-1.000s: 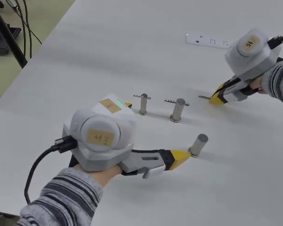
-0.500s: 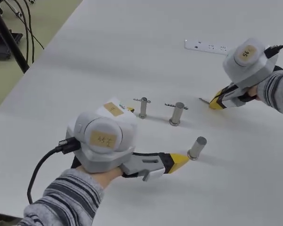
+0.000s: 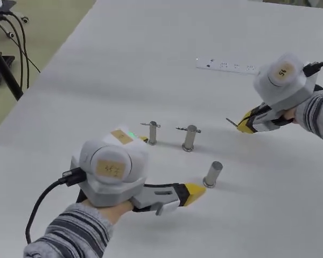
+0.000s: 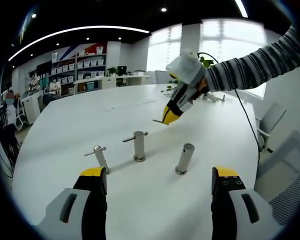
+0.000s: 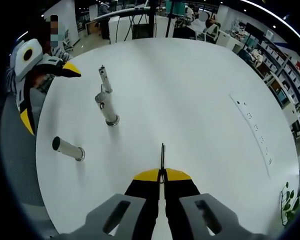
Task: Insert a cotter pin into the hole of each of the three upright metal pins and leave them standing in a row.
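Observation:
Three metal pins stand on the white table. The far-left pin point(image 3: 152, 133) point(image 4: 101, 157) point(image 5: 105, 78) and the middle pin point(image 3: 190, 137) point(image 4: 138, 145) point(image 5: 106, 107) each carry a cotter pin through the top. The third pin point(image 3: 212, 174) point(image 4: 184, 157) point(image 5: 67, 147) stands nearer and to the right, its hole bare. My left gripper point(image 3: 170, 164) point(image 4: 159, 175) is open, with one yellow tip close beside the third pin's base. My right gripper point(image 3: 245, 126) point(image 5: 161, 175) is shut on a cotter pin point(image 3: 231, 122) point(image 5: 162, 155) point(image 4: 158, 120), to the right of the row.
A white power strip point(image 3: 226, 66) point(image 5: 255, 130) lies on the table beyond the right gripper. The table's left edge runs diagonally past a dark stand with cables point(image 3: 5, 59) on the floor. Shelves and desks fill the room behind.
The head camera has shifted, so everything sits lower and further left in the picture. Both grippers keep nearly the same places relative to the three pins.

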Action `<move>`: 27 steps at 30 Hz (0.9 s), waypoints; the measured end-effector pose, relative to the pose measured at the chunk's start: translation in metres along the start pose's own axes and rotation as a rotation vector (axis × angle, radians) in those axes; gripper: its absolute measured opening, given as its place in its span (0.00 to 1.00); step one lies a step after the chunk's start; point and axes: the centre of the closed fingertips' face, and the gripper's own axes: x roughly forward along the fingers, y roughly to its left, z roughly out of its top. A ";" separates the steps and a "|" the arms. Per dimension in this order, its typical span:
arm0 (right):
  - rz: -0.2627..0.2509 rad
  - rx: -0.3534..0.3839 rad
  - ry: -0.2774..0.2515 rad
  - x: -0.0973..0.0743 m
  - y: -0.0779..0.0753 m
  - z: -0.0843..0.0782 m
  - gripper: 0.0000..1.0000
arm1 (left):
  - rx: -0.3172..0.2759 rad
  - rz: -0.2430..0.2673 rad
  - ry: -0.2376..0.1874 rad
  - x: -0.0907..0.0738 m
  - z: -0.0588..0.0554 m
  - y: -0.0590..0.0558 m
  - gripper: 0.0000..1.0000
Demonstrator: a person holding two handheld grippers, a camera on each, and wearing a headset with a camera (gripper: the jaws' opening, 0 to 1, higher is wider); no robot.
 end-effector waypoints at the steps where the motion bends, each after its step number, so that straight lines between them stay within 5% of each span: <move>1: -0.002 -0.006 -0.008 -0.004 0.003 0.000 0.00 | -0.007 -0.009 0.004 0.000 0.000 -0.002 0.84; 16: 0.005 -0.084 -0.089 -0.040 0.048 0.008 0.00 | -0.047 -0.071 -0.007 -0.002 0.016 -0.017 0.67; 27: 0.027 -0.164 -0.157 -0.051 0.078 0.024 0.00 | -0.087 -0.122 0.004 0.001 0.030 -0.025 0.51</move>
